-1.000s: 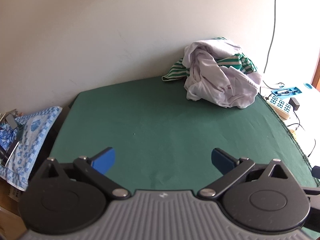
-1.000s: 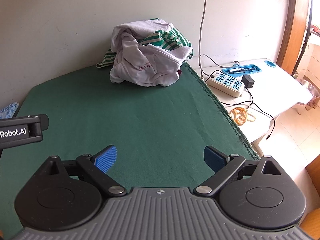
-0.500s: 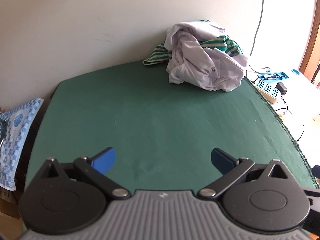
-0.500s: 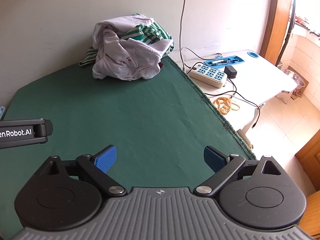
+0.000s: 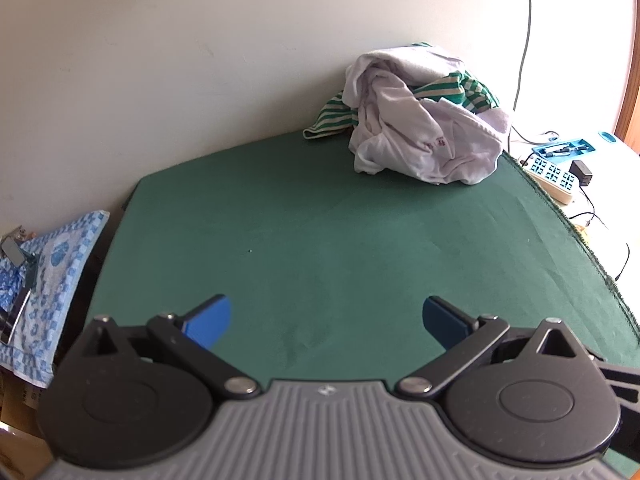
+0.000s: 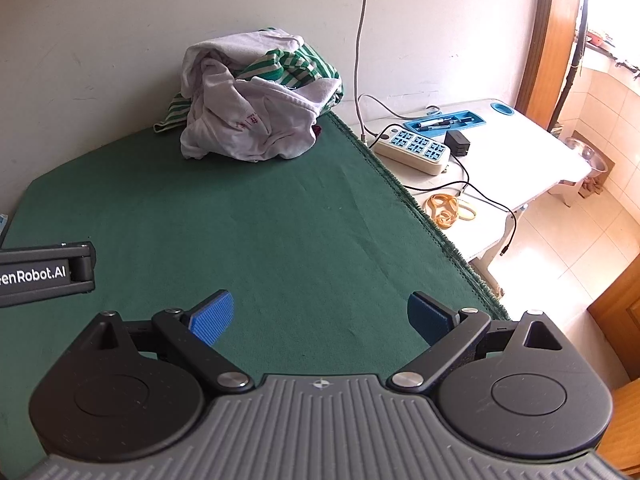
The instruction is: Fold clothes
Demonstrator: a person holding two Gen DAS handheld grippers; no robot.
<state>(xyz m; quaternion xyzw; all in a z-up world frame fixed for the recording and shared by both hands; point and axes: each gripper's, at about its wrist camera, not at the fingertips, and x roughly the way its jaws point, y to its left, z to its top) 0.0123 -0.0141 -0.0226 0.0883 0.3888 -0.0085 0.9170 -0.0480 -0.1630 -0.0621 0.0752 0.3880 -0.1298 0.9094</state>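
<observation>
A crumpled pile of clothes [image 5: 424,128], white garments over a green-and-white striped one, lies at the far right corner of the green table [image 5: 320,240], against the wall. It also shows in the right wrist view [image 6: 256,112]. My left gripper [image 5: 326,320] is open and empty above the near part of the table, far from the pile. My right gripper [image 6: 320,316] is open and empty, also near the front. The left gripper's body [image 6: 44,274] shows at the left edge of the right wrist view.
A white side table [image 6: 520,148] stands right of the green table with a power strip [image 6: 416,150], a blue pen tray [image 6: 444,120], cables and rubber bands [image 6: 448,206]. A blue patterned cloth [image 5: 48,280] lies off the left edge.
Both grippers have stayed open and empty. The views have swung sideways and back, so the pile shifted left and then right in the frames.
</observation>
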